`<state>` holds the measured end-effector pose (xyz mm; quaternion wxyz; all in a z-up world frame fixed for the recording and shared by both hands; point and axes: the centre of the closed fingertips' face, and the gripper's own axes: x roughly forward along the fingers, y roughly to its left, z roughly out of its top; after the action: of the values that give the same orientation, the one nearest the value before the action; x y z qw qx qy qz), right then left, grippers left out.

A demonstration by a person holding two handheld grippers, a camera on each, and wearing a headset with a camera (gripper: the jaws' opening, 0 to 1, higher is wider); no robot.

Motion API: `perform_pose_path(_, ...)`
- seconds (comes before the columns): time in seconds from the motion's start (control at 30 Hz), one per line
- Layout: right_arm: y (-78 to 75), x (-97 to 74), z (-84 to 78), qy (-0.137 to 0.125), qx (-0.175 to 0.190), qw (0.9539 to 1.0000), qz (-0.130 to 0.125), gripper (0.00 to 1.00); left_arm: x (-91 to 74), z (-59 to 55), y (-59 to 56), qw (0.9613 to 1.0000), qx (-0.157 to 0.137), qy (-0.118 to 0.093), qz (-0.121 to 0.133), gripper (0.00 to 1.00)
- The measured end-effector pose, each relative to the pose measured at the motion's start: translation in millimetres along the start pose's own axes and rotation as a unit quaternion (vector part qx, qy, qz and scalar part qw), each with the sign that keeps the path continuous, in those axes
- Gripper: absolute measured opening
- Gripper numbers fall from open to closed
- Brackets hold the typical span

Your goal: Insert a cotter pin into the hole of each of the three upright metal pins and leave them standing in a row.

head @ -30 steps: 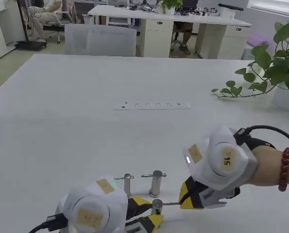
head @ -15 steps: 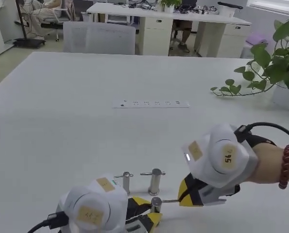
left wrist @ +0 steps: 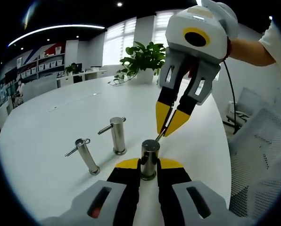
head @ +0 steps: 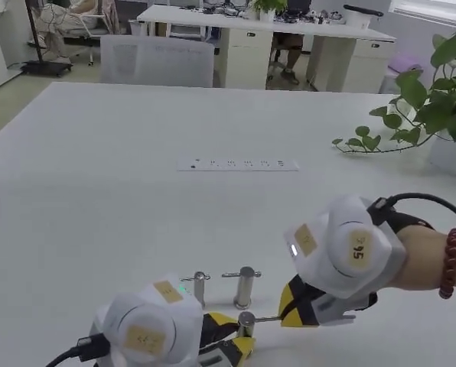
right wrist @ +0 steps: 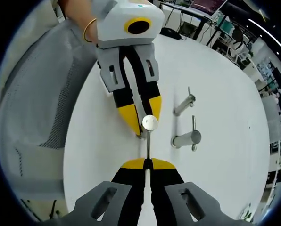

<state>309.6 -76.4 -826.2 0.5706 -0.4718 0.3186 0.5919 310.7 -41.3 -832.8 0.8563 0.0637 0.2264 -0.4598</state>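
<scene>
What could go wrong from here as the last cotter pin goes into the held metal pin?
The cotter pin, pinched at its end by the right gripper, could miss the hole and bend or slip.
Pushing sideways might tilt the metal pin in the left gripper.
The two finished pins stand close by; a gripper could knock them over.

A leafy plant stands on the white table; office desks lie beyond.
</scene>
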Motion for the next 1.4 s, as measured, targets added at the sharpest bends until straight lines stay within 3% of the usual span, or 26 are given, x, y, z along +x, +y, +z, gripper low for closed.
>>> perform_pose_path(0.67, 0.4, 0.3, 5.0, 0.007, 0.003, 1.0000, -0.005, 0.04, 2.9, -3.8, 0.8, 0.9999, -0.010, 0.000, 0.000, 0.12)
perform_pose_path(0.8, 1.8, -0.4, 5.8, -0.003, 0.012, 0.9999, -0.002, 0.04, 3.1, -4.5, 0.9, 1.0000, -0.010, 0.001, -0.001, 0.11)
perform_pose_path(0.93, 2.4, -2.0, 17.3, -0.049, 0.044, 0.9978, 0.009, 0.04, 3.5, -4.7, 0.8, 0.9999, -0.011, 0.001, -0.003, 0.11)
perform_pose_path(1.03, 2.4, -0.6, 17.7, -0.038, 0.027, 0.9989, 0.005, 0.04, 3.8, -4.6, 0.2, 0.9999, -0.012, 0.000, -0.004, 0.11)
perform_pose_path(1.4, 1.6, 3.0, 27.9, -0.044, 0.025, 0.9987, 0.004, 0.04, 4.3, -5.2, 0.0, 0.9996, -0.025, -0.005, -0.008, 0.12)
